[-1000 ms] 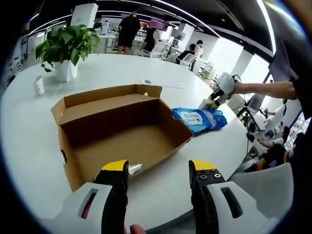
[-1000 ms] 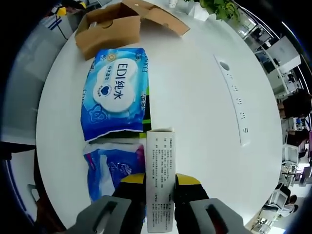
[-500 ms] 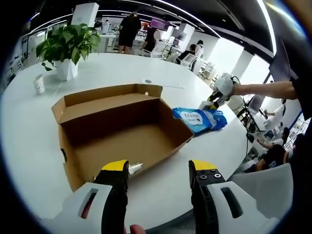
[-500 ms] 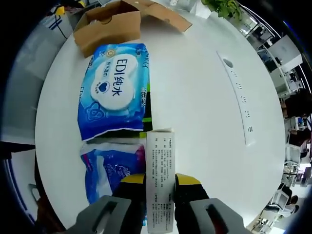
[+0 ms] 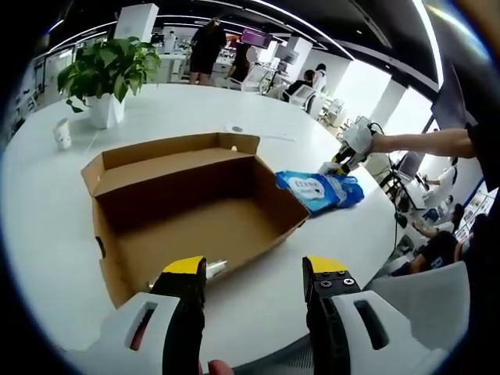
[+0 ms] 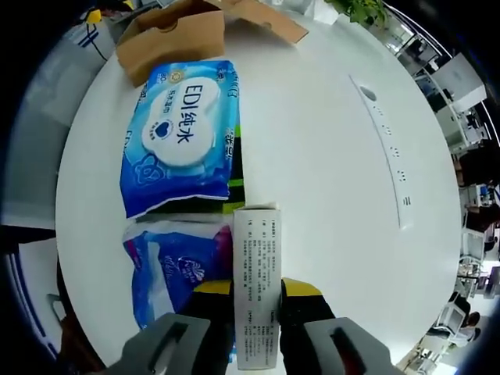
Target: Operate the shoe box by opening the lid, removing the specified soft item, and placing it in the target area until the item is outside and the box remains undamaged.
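A big white round table point(image 5: 47, 226) takes most of both views. On it, in the centre of the left gripper view, the brown shoe box point(image 5: 187, 207) stands open with its lid folded back. A blue wipes pack point(image 6: 183, 137) lies in the upper left of the right gripper view, just beside the box, and a second blue pack point(image 6: 176, 269) lies below it. The right gripper point(image 6: 256, 293) at the bottom centre has its jaws closed on a small white carton point(image 6: 256, 289). The left gripper point(image 5: 254, 269), at the bottom of its view, stands with jaws wide apart and holds nothing.
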Demonstrator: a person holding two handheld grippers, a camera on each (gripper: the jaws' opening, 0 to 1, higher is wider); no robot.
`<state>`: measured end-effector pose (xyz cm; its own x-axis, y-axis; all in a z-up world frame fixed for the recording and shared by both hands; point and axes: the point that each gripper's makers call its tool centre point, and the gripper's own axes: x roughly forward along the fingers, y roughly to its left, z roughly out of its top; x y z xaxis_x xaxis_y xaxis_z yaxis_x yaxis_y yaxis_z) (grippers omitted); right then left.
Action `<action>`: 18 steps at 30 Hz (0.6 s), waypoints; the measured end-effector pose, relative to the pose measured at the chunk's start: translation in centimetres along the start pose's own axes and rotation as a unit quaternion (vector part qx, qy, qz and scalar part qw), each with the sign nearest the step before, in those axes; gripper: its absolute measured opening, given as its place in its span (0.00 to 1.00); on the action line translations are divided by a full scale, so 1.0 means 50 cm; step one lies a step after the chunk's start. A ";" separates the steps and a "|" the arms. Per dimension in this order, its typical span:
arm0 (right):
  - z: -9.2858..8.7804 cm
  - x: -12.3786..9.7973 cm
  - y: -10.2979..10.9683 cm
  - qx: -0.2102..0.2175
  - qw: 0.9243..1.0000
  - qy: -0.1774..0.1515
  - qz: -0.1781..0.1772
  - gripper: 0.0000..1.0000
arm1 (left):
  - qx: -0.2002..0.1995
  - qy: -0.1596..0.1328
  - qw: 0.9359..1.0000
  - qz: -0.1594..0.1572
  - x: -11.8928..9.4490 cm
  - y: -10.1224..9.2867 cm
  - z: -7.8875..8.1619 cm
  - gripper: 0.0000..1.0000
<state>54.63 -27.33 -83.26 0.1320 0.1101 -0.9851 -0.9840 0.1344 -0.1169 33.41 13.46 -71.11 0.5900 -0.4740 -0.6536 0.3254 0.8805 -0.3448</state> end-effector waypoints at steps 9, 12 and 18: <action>-0.004 0.002 0.003 0.010 1.000 0.001 -0.007 0.18 | 0.004 0.001 1.000 -0.006 0.007 -0.004 0.007 0.51; -0.004 0.000 0.002 0.010 1.000 0.001 -0.007 0.18 | 0.006 0.003 1.000 -0.008 0.008 -0.005 0.007 0.51; -0.008 -0.009 0.001 0.018 1.000 0.001 -0.011 0.19 | 0.007 0.004 1.000 -0.011 0.009 -0.003 0.008 0.51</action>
<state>54.48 -27.76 -82.86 0.1527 0.1043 -0.9828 -0.9760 0.1722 -0.1333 33.92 13.12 -71.11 0.5769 -0.4927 -0.6514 0.3476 0.8698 -0.3501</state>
